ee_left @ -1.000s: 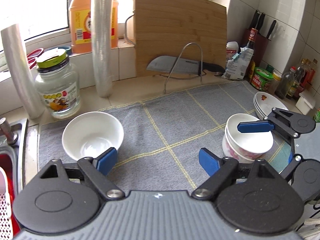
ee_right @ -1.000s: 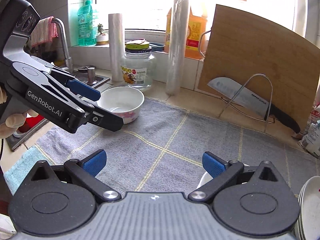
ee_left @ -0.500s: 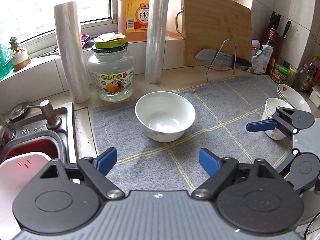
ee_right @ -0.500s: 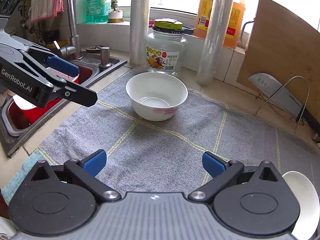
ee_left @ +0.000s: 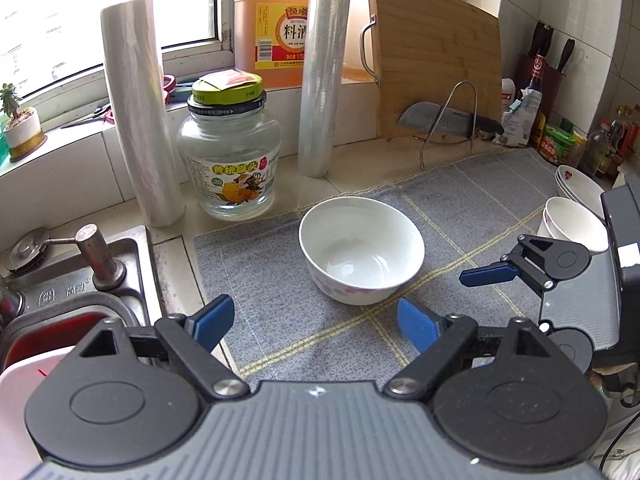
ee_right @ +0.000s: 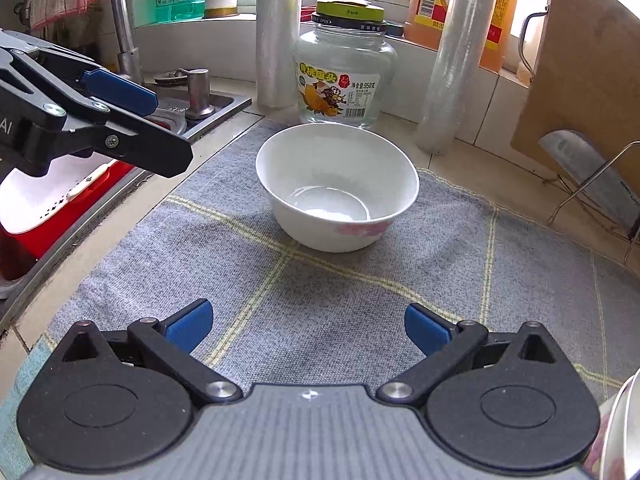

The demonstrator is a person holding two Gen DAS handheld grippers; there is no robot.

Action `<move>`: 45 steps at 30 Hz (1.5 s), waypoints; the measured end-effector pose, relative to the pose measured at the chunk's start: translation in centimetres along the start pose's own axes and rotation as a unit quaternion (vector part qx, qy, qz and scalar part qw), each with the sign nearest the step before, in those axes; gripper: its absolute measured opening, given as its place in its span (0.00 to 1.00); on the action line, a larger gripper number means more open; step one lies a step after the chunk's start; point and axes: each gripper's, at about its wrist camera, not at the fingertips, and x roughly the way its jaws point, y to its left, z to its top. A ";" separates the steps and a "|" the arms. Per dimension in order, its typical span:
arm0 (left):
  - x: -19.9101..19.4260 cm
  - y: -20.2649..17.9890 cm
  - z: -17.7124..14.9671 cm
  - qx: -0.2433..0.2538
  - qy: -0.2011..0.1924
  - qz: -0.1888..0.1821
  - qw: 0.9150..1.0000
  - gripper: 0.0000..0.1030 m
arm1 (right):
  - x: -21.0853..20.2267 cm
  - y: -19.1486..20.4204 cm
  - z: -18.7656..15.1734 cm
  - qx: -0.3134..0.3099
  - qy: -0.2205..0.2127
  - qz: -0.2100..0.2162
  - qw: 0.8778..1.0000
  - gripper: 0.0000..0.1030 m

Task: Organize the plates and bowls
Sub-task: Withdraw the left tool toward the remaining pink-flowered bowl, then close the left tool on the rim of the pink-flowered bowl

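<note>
A lone white bowl (ee_left: 362, 250) (ee_right: 337, 191) with a pink flower print sits upright on the grey checked mat (ee_left: 460, 208) (ee_right: 320, 292). My left gripper (ee_left: 316, 326) is open and empty, a short way in front of the bowl. My right gripper (ee_right: 306, 326) is open and empty too, also short of the bowl; in the left wrist view it shows at the right. At the mat's far right stand stacked bowls (ee_left: 574, 230) and, behind them, stacked plates (ee_left: 576, 186).
A glass jar (ee_left: 230, 148), two film rolls (ee_left: 138, 120) (ee_left: 322, 68), an oil jug (ee_left: 272, 20) and a cutting board (ee_left: 436, 56) with a cleaver line the back. The sink (ee_left: 64, 280) with a red basin lies left. Bottles and a knife block crowd the right corner.
Both grippers have swung left across the mat, away from the stacked bowls. The lone bowl now sits centred ahead of both and looks nearer. Both kept their jaws open.
</note>
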 end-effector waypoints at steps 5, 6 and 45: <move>1.5 0.1 1.0 0.009 0.005 -0.009 1.000 0.86 | 1.5 -0.3 1.2 0.001 -0.001 0.007 1.000 1.00; 1.7 0.1 1.2 0.010 0.006 -0.011 1.000 0.86 | 1.9 -0.4 1.4 0.003 0.001 0.011 1.000 1.00; 7.6 0.0 5.2 0.063 0.041 -0.070 0.995 0.86 | 2.1 -2.0 0.0 0.008 -0.074 0.006 0.997 1.00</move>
